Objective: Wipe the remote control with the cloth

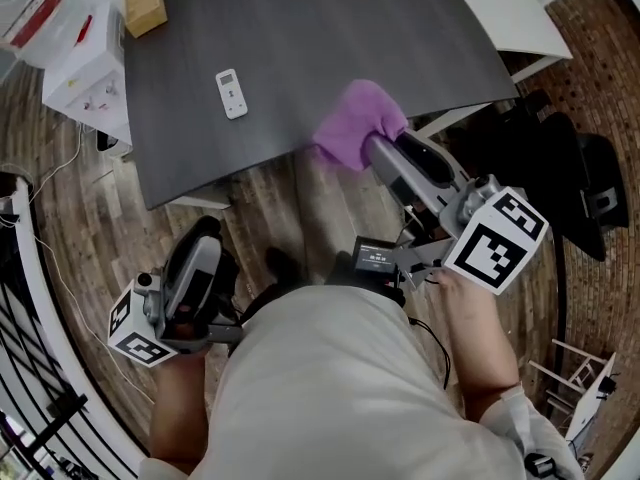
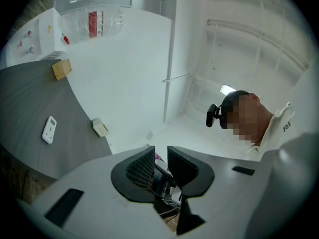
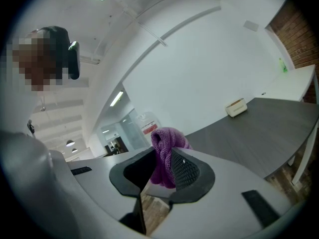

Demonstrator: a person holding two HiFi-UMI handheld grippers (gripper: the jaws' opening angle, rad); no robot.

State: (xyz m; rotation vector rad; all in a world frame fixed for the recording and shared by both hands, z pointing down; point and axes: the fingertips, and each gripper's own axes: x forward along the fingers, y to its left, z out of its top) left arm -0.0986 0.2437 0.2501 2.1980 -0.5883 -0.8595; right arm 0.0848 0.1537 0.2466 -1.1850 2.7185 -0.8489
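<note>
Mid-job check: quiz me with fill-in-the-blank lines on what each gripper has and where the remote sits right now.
1. The right gripper is shut on a cloth whose colour is ___.
2. The remote control lies on the grey table, and ___ gripper touches it.
3. The left gripper is shut, with ___ between its jaws.

Missing words: purple; neither; nothing.
</note>
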